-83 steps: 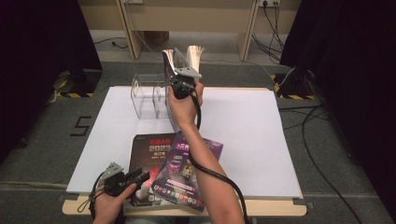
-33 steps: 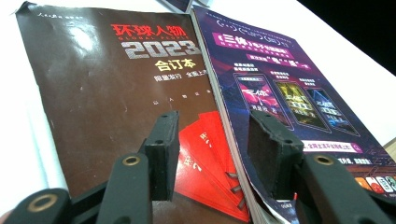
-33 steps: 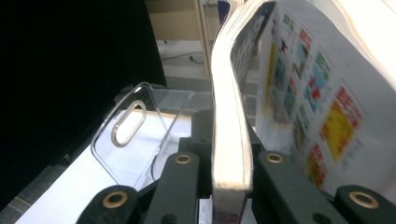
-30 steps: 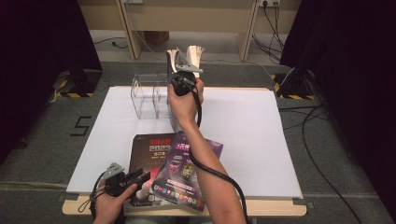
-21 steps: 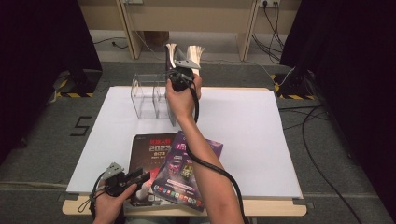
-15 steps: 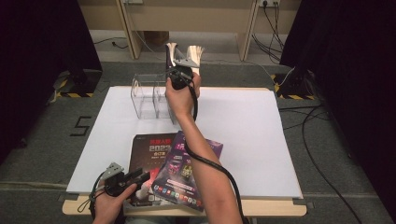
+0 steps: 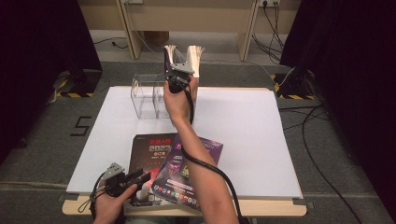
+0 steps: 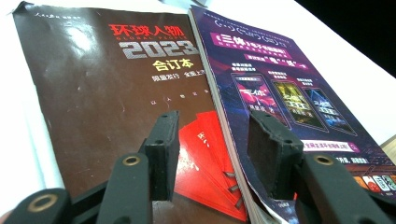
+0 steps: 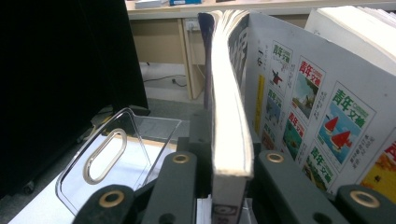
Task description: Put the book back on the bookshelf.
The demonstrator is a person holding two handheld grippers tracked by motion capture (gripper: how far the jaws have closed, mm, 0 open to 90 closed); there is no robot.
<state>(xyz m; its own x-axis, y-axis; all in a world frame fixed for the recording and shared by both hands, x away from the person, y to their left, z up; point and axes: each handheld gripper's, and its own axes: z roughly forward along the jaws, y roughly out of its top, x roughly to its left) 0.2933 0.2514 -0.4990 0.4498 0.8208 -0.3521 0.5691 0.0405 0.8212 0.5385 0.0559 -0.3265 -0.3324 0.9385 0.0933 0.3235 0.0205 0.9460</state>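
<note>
A: Starting at the left, we are seeing the left gripper resting low at the near left corner of the table, in the person's left hand. What are its jaws doing?

B: In the left gripper view its 2 black jaws are standing apart with nothing between the pads. They are hanging just over the near edges of 2 magazines. We are reading it as moderately wide and holding nothing.

A: And the magazines themselves?

B: The dark brown 2023 magazine is lying flat on the white table, near side. The purple magazine is lying just to its right, overlapping its right edge.

A: Moving right and farther back, we are looking at a clear plastic bin standing on the far left part of the table.

B: Just right of it the right gripper is being held up high in the person's right hand, above the far edge of the table. Its jaws have just been opening a little, yet a white magazine is sitting between them.

A: Are the pads pressing on it?

B: In the right gripper view the spine is standing upright between the 2 jaws, which are closing snugly on both sides, so we are calling it gripped. Its pages are fanning open at the top, and the bin is showing below and to the left.
</note>
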